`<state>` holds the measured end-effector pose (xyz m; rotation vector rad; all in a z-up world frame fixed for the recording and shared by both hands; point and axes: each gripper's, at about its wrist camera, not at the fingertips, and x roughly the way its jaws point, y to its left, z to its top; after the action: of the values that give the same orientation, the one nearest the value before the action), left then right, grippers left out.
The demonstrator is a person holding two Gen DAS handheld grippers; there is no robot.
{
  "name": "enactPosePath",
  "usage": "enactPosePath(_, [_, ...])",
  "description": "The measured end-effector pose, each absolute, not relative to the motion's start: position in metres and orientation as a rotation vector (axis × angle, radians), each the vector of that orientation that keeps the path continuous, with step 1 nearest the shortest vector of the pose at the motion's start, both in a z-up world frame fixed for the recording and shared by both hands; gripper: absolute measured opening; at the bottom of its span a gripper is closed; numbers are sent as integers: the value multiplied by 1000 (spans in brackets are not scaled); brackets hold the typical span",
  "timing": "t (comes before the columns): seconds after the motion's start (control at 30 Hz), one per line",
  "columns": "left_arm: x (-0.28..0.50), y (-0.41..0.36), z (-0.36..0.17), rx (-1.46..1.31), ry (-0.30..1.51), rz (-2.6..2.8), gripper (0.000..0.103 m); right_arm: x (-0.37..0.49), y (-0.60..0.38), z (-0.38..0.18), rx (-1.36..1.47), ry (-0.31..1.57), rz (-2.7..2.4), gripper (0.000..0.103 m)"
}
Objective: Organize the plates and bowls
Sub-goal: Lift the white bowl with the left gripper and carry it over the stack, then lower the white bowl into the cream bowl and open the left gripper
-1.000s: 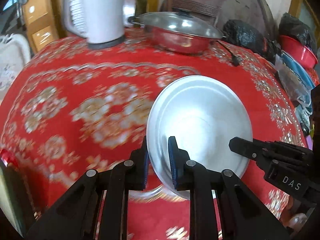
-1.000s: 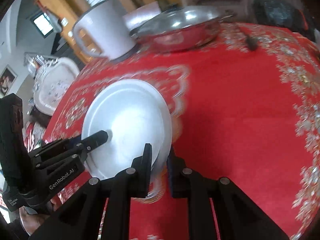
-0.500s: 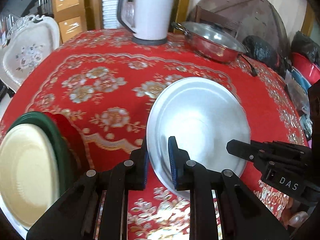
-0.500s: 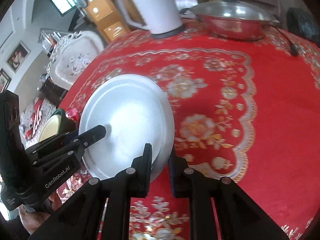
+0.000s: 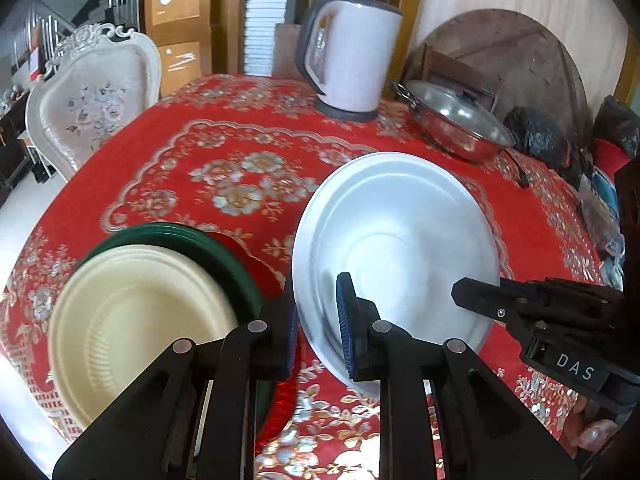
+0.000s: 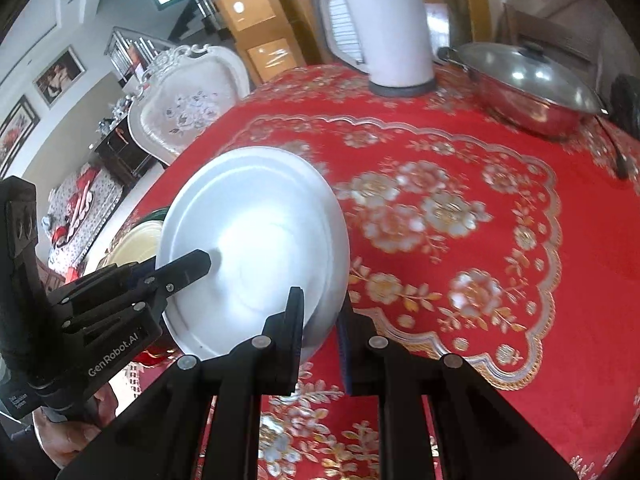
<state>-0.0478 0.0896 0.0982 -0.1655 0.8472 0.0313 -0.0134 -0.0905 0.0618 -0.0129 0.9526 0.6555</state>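
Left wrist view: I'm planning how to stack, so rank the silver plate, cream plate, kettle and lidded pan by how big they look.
1. Silver plate, though it is nearest the camera.
2. Cream plate: close behind, partly cut off, so unsure.
3. Kettle.
4. Lidded pan, farther back.

A white kettle (image 5: 352,56) is standing far beyond the fingers on the red-clothed bench (image 5: 240,152). A lidded steel pan (image 5: 456,124) is sitting just right of it. A white chair (image 5: 92,100) is standing at the left.
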Motion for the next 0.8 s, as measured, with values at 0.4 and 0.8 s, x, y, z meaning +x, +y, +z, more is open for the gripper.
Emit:
enactPosePath(0.4, [-66,123,104,-183,833,84,17,-21,-54,71,-66,937,707,16])
enactPosePath(0.8, [-84,156,108,-208,821,136,17,-29,-16,77,-112,931,759,16])
